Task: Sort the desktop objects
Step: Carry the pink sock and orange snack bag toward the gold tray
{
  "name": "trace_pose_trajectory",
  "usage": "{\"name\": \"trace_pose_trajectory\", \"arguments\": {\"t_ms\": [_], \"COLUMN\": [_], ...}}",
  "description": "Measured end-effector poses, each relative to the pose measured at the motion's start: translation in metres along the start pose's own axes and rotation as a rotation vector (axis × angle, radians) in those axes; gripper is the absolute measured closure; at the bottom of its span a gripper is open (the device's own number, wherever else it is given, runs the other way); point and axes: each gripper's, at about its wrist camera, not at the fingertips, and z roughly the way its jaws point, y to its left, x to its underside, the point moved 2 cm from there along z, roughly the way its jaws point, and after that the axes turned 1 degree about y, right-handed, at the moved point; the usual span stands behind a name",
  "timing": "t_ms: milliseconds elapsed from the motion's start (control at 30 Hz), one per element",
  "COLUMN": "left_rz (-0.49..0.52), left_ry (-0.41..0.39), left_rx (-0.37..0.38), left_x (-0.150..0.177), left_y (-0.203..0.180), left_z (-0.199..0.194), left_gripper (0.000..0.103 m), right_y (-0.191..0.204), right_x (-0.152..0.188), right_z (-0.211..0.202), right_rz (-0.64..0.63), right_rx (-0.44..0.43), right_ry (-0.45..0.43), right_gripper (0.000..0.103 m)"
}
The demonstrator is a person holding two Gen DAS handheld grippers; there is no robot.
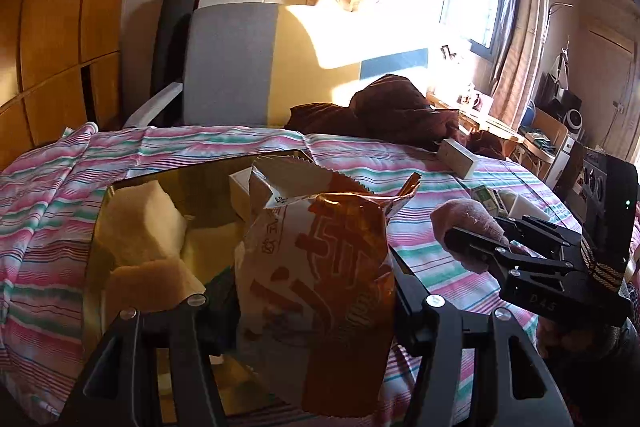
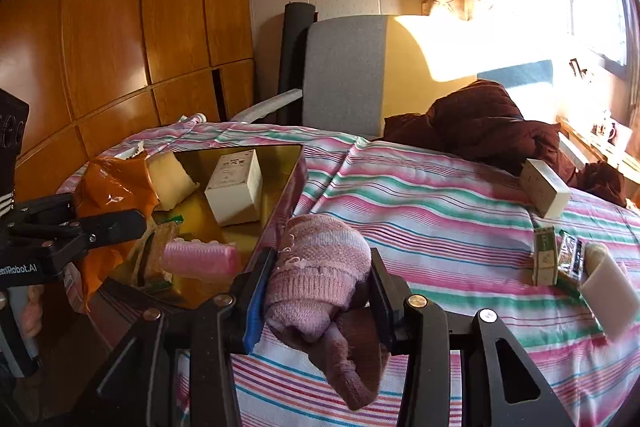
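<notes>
My left gripper (image 1: 316, 291) is shut on an orange and white snack bag (image 1: 320, 267) and holds it upright over the gold tray (image 1: 96, 227). In the right wrist view the same bag (image 2: 116, 187) and left gripper (image 2: 104, 223) are at the left, above the tray (image 2: 288, 179). My right gripper (image 2: 320, 287) is shut on a pink knitted sock (image 2: 320, 267) just right of the tray's near corner. It shows in the left wrist view (image 1: 476, 247) with the sock (image 1: 464, 219). The tray holds a white box (image 2: 236, 187) and a pink roll (image 2: 200, 259).
A striped cloth (image 2: 440, 207) covers the table. A cream box (image 2: 544, 187), green packets (image 2: 546, 259) and a white block (image 2: 612, 295) lie at the right. A dark brown garment (image 2: 488, 123) and a grey chair (image 2: 344, 71) stand behind. Wooden cabinets are on the left.
</notes>
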Motion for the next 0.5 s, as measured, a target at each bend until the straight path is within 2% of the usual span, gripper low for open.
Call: {"name": "trace_pose_trajectory", "arguments": {"t_ms": [167, 333, 500], "left_rz": [-0.029, -0.058, -0.066], "left_ry": [0.01, 0.04, 0.069], "left_rx": [-0.04, -0.046, -0.05], "left_x": [-0.008, -0.012, -0.02], "left_y": [0.023, 0.041, 0.052], "left_z": [0.003, 0.01, 0.019], "left_gripper": [0.042, 0.042, 0.042], "right_y": [0.014, 0.028, 0.029], "right_x": [-0.02, -0.035, -0.051], "right_z": [0.019, 0.038, 0.058], "right_rz": [0.006, -0.018, 0.015], "right_rx": [-0.077, -0.101, -0.137], "right_ry": [0.009, 0.032, 0.069], "right_gripper": [0.058, 0.058, 0.058]}}
